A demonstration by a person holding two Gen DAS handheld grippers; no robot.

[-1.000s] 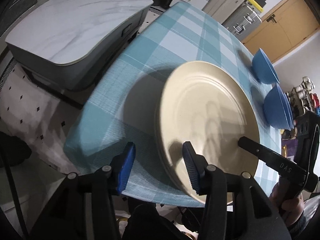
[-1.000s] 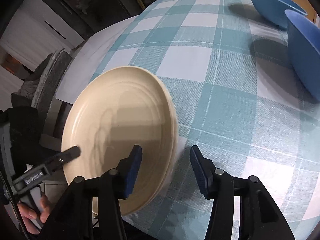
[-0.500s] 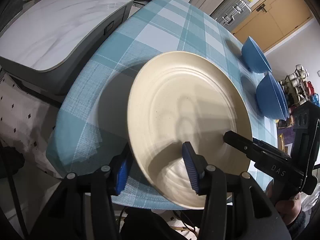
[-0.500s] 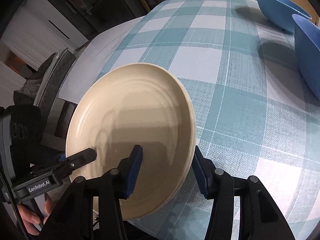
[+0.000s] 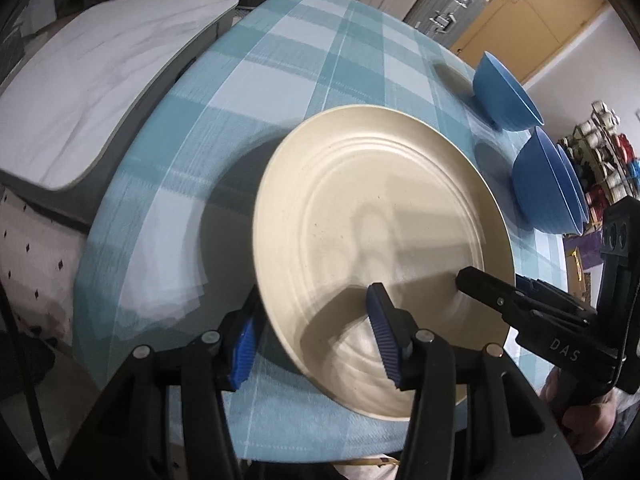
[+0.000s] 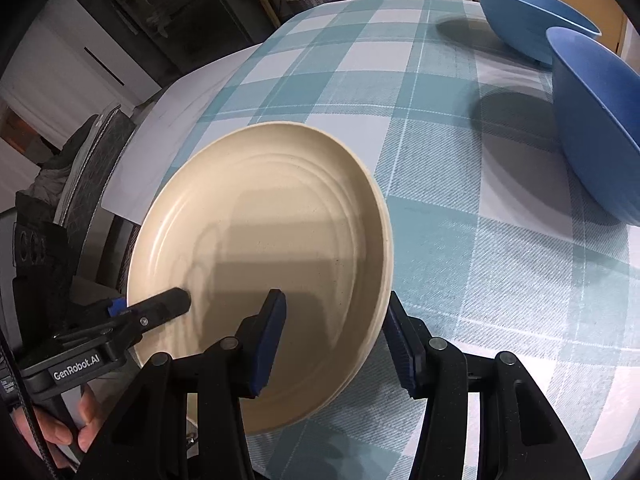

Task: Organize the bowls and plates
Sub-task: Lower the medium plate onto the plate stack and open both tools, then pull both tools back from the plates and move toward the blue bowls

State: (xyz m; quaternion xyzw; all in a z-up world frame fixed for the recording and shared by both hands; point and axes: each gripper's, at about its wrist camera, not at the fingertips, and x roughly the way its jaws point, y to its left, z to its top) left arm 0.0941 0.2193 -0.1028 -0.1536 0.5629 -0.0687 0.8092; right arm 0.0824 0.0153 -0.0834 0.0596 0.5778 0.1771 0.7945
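Observation:
A stack of cream plates [image 5: 380, 216] lies near the front edge of the checked tablecloth [image 5: 280, 92]; it also shows in the right wrist view [image 6: 272, 248]. My left gripper [image 5: 316, 340] straddles the stack's left rim, one blue pad [image 5: 382, 332] above the plate and the other [image 5: 244, 344] outside and below. My right gripper [image 6: 336, 340] straddles the right rim the same way. Both sets of jaws stand wide and do not visibly pinch the plates. Blue bowls [image 5: 548, 188] sit at the right, also in the right wrist view [image 6: 596, 120].
A second blue bowl [image 5: 504, 96] stands farther back on the table [image 6: 528, 16]. A grey marble-topped cabinet [image 5: 100, 92] stands left of the table. Suitcases and a wooden door [image 5: 532, 12] are behind. A chair [image 6: 92, 168] is at the table's left side.
Both grippers have slid inward onto opposite rims of the plate stack, and the plates look slightly lifted and tilted. The left camera has swung toward the table's centre.

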